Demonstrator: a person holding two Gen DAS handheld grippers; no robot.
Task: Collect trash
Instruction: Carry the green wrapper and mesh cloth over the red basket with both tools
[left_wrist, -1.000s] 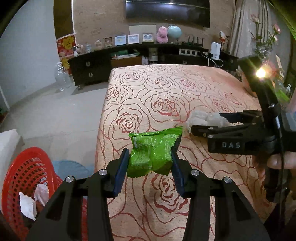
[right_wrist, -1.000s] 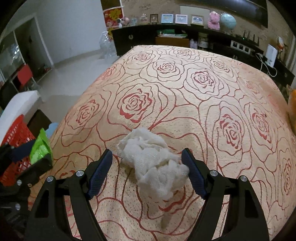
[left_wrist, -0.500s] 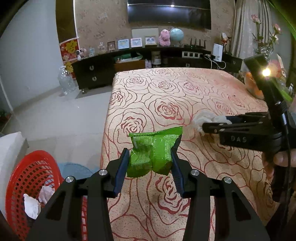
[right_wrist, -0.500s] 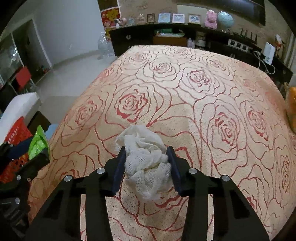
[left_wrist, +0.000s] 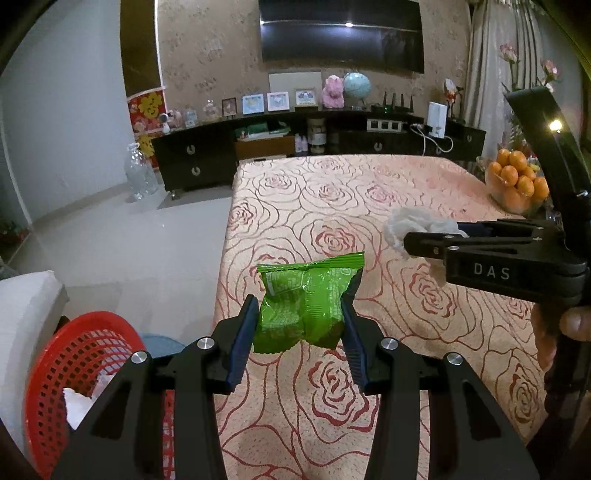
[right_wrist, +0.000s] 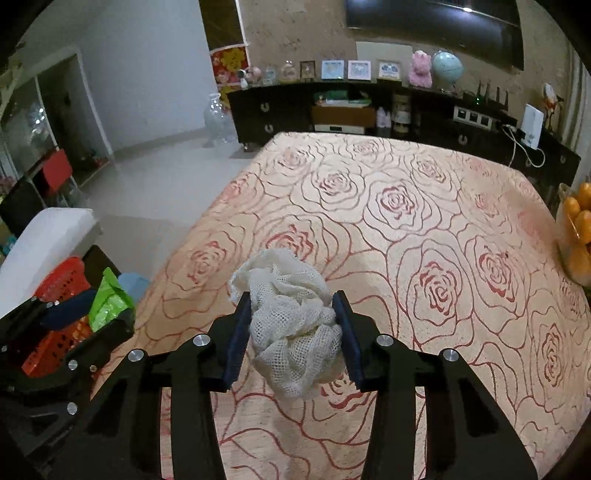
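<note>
Now our right gripper (right_wrist: 291, 332), open a second ago, grips the white mesh wad (right_wrist: 291, 325) lifted off the tablecloth (right_wrist: 443, 240); our left gripper (left_wrist: 299, 325) still pinches the green wrapper (left_wrist: 306, 299). Both can go to the red basket (left_wrist: 74, 354) past the table's left edge.

Home living room: wall television (left_wrist: 341, 35), dark sideboard (left_wrist: 317, 146) with framed pictures (left_wrist: 266, 102), rose-patterned tablecloth (right_wrist: 406, 229), bowl of oranges (left_wrist: 515, 182).
</note>
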